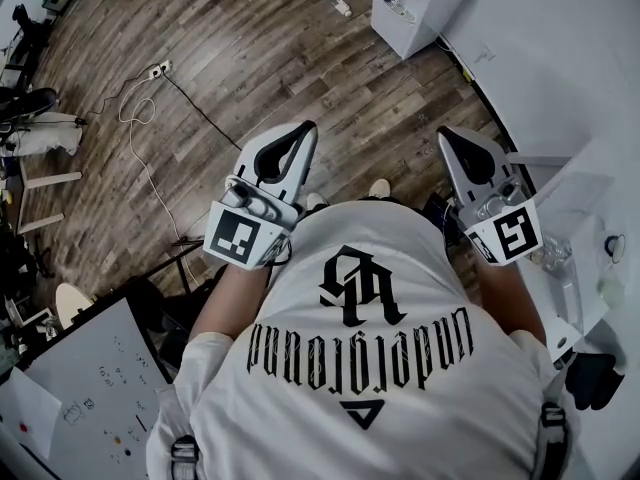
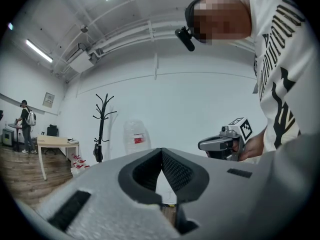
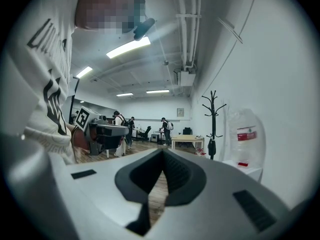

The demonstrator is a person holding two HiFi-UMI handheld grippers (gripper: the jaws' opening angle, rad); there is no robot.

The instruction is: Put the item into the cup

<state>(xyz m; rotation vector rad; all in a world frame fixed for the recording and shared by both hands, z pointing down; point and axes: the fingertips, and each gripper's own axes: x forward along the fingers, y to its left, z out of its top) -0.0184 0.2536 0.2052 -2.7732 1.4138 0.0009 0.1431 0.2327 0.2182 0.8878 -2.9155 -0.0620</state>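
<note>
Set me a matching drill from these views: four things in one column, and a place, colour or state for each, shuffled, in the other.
Column A
1. right gripper
2. coat rack
3. power strip
4. T-shirt

Column B
a. white with black lettering
b. fingers shut, nothing between them
c. lying on the wooden floor
d. standing upright by the white wall

Pairs: 1-b, 2-d, 3-c, 4-a
</note>
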